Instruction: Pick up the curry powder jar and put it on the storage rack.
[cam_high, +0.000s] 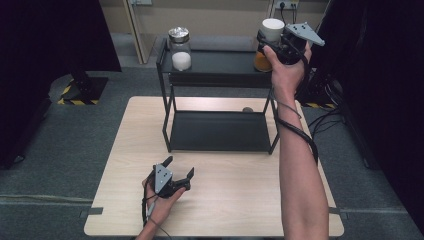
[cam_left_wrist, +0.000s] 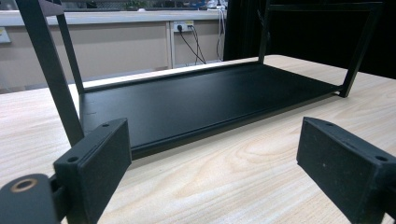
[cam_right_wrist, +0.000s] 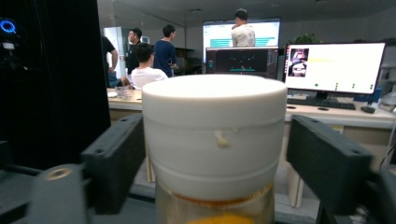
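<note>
Right claw (cam_high: 272, 42) standing parted around white-capped jar (cam_right_wrist: 215, 140) on rack (cam_high: 215, 62) top shelf, pads seemingly clear of it. Left claw (cam_high: 179, 167) resting open, empty, on bench (cam_high: 240, 200). Risk: withdrawing crooked, clipping cap, toppling jar.

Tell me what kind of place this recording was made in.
Probably a lab or office workroom. Behind the white-lidded jar stand desks with computer monitors and a projected screen, with several people gathered there. The wooden table stands on grey carpet, next to black curtains.
</note>
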